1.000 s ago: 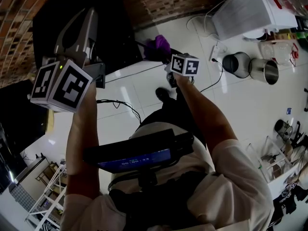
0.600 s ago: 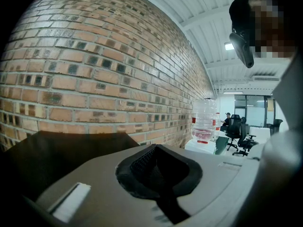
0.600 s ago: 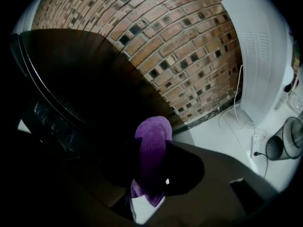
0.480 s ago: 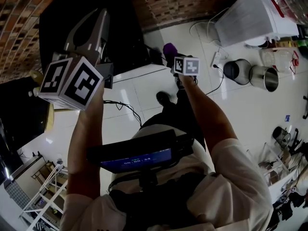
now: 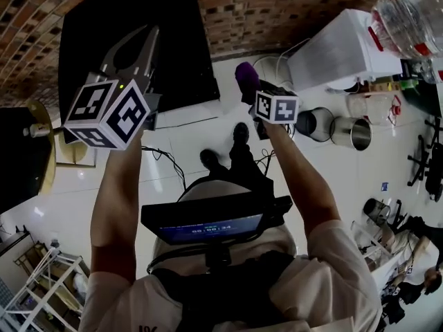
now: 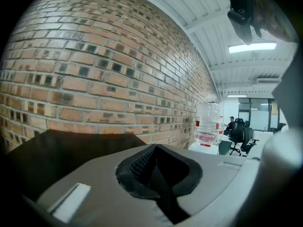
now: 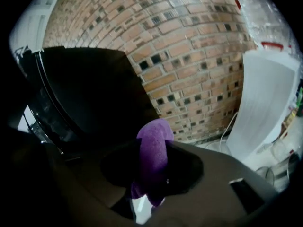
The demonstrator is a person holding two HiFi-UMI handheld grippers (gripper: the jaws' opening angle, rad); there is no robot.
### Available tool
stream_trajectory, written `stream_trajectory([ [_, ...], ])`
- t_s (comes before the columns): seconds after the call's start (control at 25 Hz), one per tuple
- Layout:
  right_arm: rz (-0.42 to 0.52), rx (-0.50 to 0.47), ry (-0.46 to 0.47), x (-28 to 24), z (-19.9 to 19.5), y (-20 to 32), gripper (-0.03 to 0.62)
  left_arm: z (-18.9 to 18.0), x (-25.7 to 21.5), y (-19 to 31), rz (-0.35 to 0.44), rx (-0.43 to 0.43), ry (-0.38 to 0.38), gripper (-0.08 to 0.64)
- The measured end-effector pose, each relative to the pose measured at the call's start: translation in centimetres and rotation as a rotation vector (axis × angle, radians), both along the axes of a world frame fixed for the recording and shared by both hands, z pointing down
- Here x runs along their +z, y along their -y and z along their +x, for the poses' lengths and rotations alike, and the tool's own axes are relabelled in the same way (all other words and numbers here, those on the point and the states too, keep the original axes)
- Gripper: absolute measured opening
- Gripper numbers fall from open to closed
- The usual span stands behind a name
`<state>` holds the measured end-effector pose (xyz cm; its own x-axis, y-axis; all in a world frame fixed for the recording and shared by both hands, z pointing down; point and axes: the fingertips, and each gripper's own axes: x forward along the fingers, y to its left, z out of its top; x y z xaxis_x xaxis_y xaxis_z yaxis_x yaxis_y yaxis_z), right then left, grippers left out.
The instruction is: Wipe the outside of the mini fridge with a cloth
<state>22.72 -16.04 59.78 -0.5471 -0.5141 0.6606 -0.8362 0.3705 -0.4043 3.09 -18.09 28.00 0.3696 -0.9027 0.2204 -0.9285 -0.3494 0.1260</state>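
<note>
The black mini fridge (image 5: 131, 40) stands against the brick wall at the upper left of the head view. My left gripper (image 5: 149, 37) hangs over its top, shut and empty; in the left gripper view the fridge's dark top (image 6: 57, 150) lies below the closed left gripper (image 6: 154, 148). My right gripper (image 5: 248, 81) is at the fridge's right side, shut on a purple cloth (image 5: 246, 73). In the right gripper view the purple cloth (image 7: 154, 145) stands up as a folded wad between the jaws of the right gripper (image 7: 154, 162), with the fridge (image 7: 90, 93) close ahead on the left.
A white appliance (image 5: 346, 47) stands right of the fridge, with a large water bottle (image 5: 412, 12) beyond it. Two metal pots (image 5: 349, 131) sit on the white floor, cables (image 5: 166, 161) trail near my feet, and a round gold-rimmed stand (image 5: 45, 144) is at the left.
My right gripper has risen with the purple cloth and rolled, now level with the fridge's right edge. The left gripper has kept its place over the fridge.
</note>
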Motion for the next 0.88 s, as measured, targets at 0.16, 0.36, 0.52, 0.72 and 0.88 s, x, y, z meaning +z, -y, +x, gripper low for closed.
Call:
stream_trajectory([
  [0.16, 0.201, -0.051, -0.044, -10.6, 1.2, 2.9, 0.13, -1.9, -1.4, -1.7, 0.053, -0.045, -0.049, 0.012],
  [0.36, 0.386, -0.152, -0.093, -21.4, -0.9, 4.3, 0.13, -4.2, -2.5, -3.5, 0.08, -0.091, -0.106, 0.014],
  [0.52, 0.459, -0.226, -0.111, -26.7, -3.6, 3.8, 0.13, -5.7, -3.0, -4.8, 0.084, -0.118, -0.157, 0.012],
  [0.72, 0.582, -0.353, -0.103, -33.0, -9.2, 2.9, 0.132, -8.4, -3.5, -6.3, 0.099, -0.162, -0.182, 0.014],
  [0.88, 0.584, -0.484, -0.04, -35.2, -16.1, 0.7, 0.133, -11.1, -4.0, -7.9, 0.12, -0.223, -0.212, 0.073],
])
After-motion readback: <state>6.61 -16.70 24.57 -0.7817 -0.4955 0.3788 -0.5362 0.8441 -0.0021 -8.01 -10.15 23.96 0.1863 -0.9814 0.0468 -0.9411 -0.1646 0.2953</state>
